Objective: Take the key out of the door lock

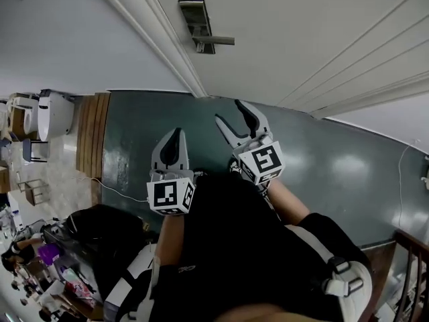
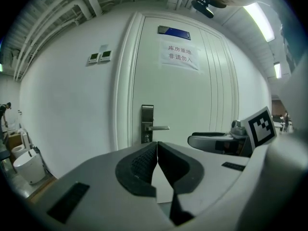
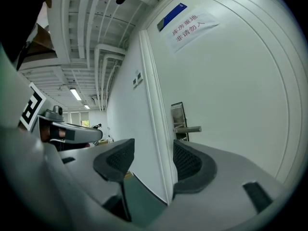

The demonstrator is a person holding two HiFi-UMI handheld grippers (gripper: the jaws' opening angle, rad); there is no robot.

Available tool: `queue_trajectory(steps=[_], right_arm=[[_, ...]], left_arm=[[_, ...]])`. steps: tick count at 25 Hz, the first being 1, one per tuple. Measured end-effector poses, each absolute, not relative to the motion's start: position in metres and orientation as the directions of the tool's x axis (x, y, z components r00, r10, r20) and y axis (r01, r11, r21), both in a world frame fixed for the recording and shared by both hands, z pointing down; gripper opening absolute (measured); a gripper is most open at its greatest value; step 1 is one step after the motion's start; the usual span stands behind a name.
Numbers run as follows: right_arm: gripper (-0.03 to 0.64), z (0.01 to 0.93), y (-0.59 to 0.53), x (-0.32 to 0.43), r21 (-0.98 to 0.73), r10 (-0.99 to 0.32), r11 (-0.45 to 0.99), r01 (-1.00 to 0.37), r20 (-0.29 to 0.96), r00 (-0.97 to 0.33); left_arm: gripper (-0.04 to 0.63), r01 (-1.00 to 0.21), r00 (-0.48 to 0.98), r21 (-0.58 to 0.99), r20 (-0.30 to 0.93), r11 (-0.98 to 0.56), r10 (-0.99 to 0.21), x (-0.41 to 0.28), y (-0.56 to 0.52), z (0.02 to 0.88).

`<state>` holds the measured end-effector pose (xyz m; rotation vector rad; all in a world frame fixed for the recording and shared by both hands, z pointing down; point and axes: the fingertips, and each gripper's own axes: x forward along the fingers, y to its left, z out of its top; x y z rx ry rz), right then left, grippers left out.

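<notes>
A white door [image 1: 301, 32] carries a steel lock plate [image 1: 196, 25] with a lever handle [image 1: 218, 41]. From the left gripper view the plate [image 2: 147, 124] and handle [image 2: 159, 127] lie straight ahead, some way off. A small dark spot at the plate's foot may be the keyhole; the key is too small to make out. My left gripper [image 1: 173, 139] is shut on nothing, its pads [image 2: 144, 162] pressed together. My right gripper [image 1: 238, 116] is open and empty, angled along the door toward the plate [image 3: 178, 119]. Both hang short of the door.
A paper sign [image 2: 179, 56] and a blue plate [image 2: 173, 32] sit high on the door. Wall switches [image 2: 100, 57] lie left of the frame. The floor [image 1: 335, 173] is dark green. White fixtures [image 1: 53, 113] stand at left, and a cluttered table [image 1: 60, 274] is behind.
</notes>
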<state>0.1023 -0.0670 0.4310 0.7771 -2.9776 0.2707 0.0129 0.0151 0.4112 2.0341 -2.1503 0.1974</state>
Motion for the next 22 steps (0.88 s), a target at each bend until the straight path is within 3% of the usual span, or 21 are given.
queue_trajectory(steps=[9,22], right_arm=[[0.252,0.429,-0.079,0.064,-0.157,-0.515,0.833,-0.531,0.135,-0.847],[0.252,0.452,-0.154,-0.023,-0.261,-0.712,0.610,-0.748,0.233,-0.663]], left_arm=[[0.023,-0.999,0.012,0.037,0.170,-0.006,-0.985,-0.031,-0.012,0.398],[0.023,-0.943,0.334,0.058,0.193,-0.329,-0.923,-0.132,-0.121,0.412]])
